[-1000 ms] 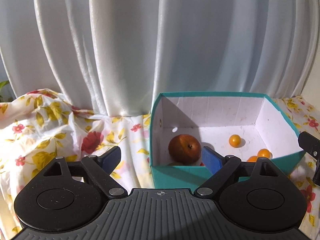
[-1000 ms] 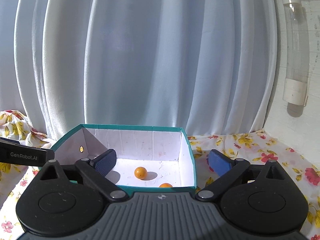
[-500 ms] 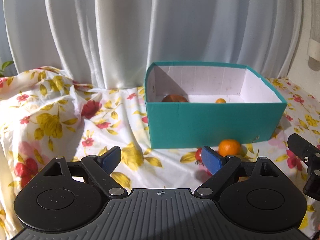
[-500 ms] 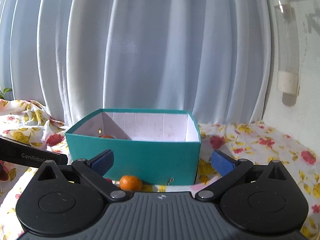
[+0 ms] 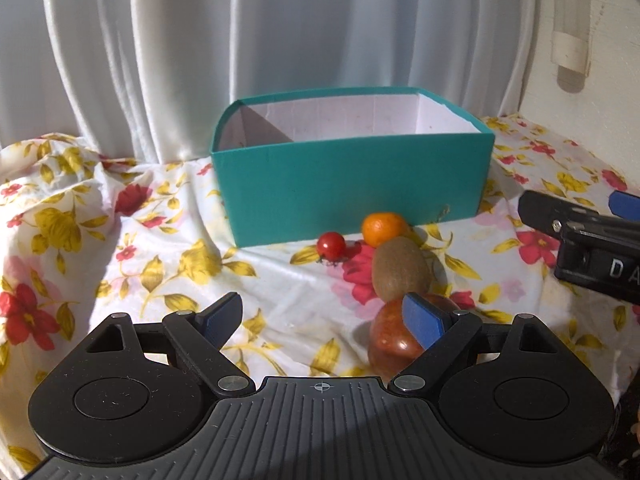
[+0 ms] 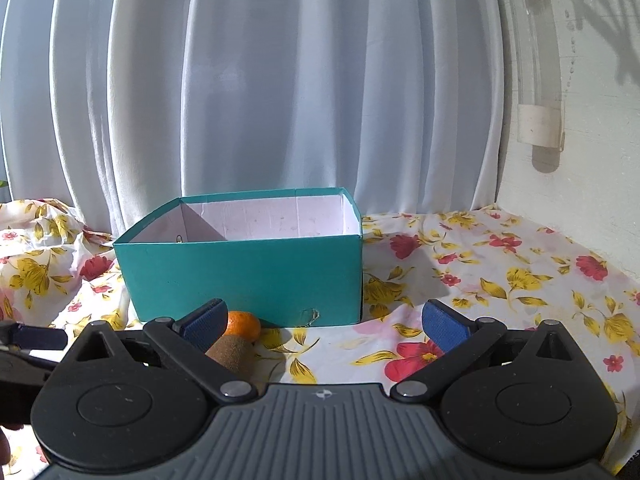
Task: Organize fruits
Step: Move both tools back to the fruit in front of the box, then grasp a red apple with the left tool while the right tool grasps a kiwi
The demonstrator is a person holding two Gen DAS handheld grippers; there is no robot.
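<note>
A teal box [image 5: 352,184] with a white inside stands on the flowered cloth; it also shows in the right wrist view [image 6: 244,276]. In front of it lie a cherry tomato [image 5: 331,245], a small orange [image 5: 383,229], a brown kiwi [image 5: 400,274] and a red apple [image 5: 394,340]. My left gripper [image 5: 324,320] is open and empty, its right finger [image 5: 424,320] over the apple. My right gripper [image 6: 326,320] is open and empty, with the orange [image 6: 243,324] and kiwi [image 6: 232,354] by its left finger. The right gripper's body [image 5: 584,240] shows at the left wrist view's right edge.
White curtains [image 5: 280,40] hang behind the box. A wall [image 6: 580,120] with a clear tube [image 6: 536,60] stands at the right. The flowered cloth [image 5: 120,240] is rumpled and raised at the left.
Both grippers have pulled back and lowered from above the box. The fruits in front of the box have come into view. The box's contents are now hidden behind its front wall.
</note>
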